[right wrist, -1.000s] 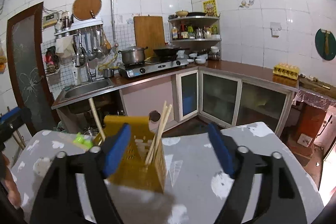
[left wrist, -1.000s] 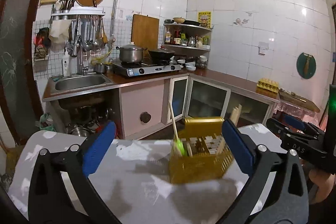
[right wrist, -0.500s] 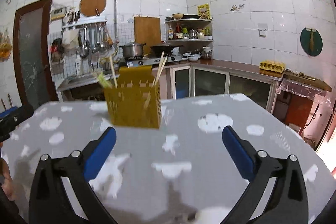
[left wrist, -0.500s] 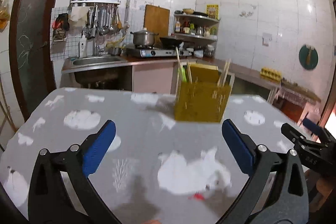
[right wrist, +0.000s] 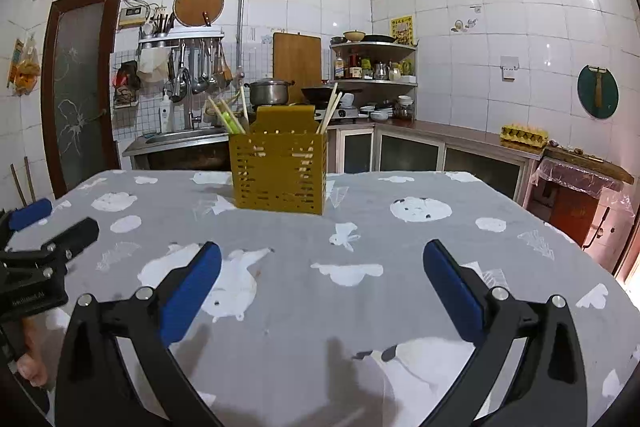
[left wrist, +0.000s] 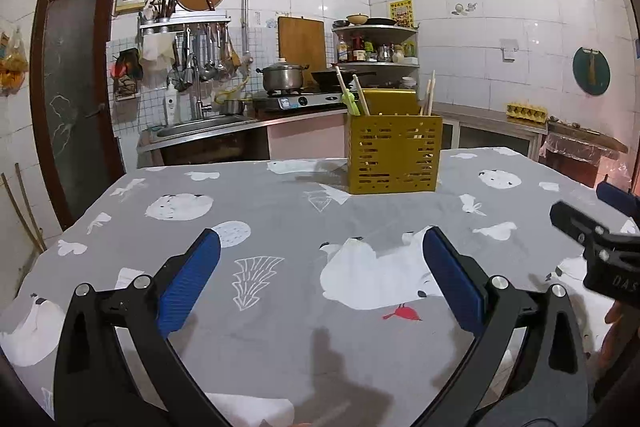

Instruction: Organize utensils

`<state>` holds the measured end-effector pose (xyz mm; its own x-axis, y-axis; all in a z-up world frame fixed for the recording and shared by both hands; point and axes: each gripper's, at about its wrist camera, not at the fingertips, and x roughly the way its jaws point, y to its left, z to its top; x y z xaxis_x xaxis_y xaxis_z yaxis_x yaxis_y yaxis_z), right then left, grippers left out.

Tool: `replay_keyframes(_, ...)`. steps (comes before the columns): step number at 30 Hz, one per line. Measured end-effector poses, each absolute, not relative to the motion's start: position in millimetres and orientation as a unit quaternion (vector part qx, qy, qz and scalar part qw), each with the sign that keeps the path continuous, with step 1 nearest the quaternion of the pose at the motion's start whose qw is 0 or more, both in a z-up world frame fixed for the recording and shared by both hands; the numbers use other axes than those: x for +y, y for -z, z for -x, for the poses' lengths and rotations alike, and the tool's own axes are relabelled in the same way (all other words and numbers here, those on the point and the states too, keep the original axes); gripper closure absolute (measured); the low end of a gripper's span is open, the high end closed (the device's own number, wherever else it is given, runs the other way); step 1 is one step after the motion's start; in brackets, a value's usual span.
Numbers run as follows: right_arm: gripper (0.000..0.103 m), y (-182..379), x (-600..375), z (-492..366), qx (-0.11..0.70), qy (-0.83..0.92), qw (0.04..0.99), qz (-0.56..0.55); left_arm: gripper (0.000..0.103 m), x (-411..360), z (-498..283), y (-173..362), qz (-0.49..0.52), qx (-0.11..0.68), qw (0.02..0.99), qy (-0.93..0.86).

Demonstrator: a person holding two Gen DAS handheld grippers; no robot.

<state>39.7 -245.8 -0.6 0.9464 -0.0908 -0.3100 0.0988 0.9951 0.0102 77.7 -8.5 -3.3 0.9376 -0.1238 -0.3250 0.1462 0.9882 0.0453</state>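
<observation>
A yellow slotted utensil holder [left wrist: 394, 151] stands upright on the grey patterned tablecloth [left wrist: 280, 227] near the table's far edge; it also shows in the right wrist view [right wrist: 280, 173]. Wooden chopsticks [left wrist: 429, 95] and a green-handled utensil [left wrist: 349, 99] stick out of it. My left gripper [left wrist: 320, 275] is open and empty, low over the near part of the table, well short of the holder. My right gripper [right wrist: 320, 279] is open and empty, also near the front. Each gripper shows at the edge of the other's view.
Beyond the table is a kitchen counter with a sink [left wrist: 204, 125], a stove with a pot [left wrist: 282, 77], a corner shelf [left wrist: 376, 43] and hanging ladles. A brown door [left wrist: 72, 99] is at the left. An egg tray [left wrist: 526, 111] sits on the right counter.
Both grippers have pulled back from the holder and dropped lower toward the front of the table. The holder now stands alone farther away. Both jaws stayed open.
</observation>
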Motion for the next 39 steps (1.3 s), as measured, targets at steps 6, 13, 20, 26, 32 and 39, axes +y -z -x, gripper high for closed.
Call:
replay_keyframes(6,0.004,-0.1,-247.3,-39.5,0.153,0.044,0.987,-0.012,0.005,-8.5,-76.5,5.6,-0.034,0.163,0.983,0.076)
replay_keyframes(13,0.004,-1.5,-249.8,-33.7,0.138,0.059,0.988,-0.017,0.005,0.0,-75.8,6.0,-0.011,0.160,0.985,0.071)
replay_keyframes(20,0.004,-2.6,-249.0,-30.0,0.129,0.063,0.989,-0.015,0.005,-6.1,-70.9,6.8,-0.025,0.155,0.985,0.073)
replay_keyframes(26,0.004,-3.4,-247.6,-27.9,0.125,0.065,0.990,-0.011,0.005,-5.6,-68.0,6.5,-0.020,0.151,0.986,0.069)
replay_keyframes(32,0.004,-3.5,-247.1,-27.8,0.127,0.065,0.990,-0.013,0.005,-5.2,-66.3,5.8,-0.021,0.147,0.987,0.067)
replay_keyframes(39,0.004,-4.5,-247.1,-25.7,0.119,0.068,0.990,-0.013,0.005,-5.6,-66.2,5.3,-0.022,0.143,0.987,0.064)
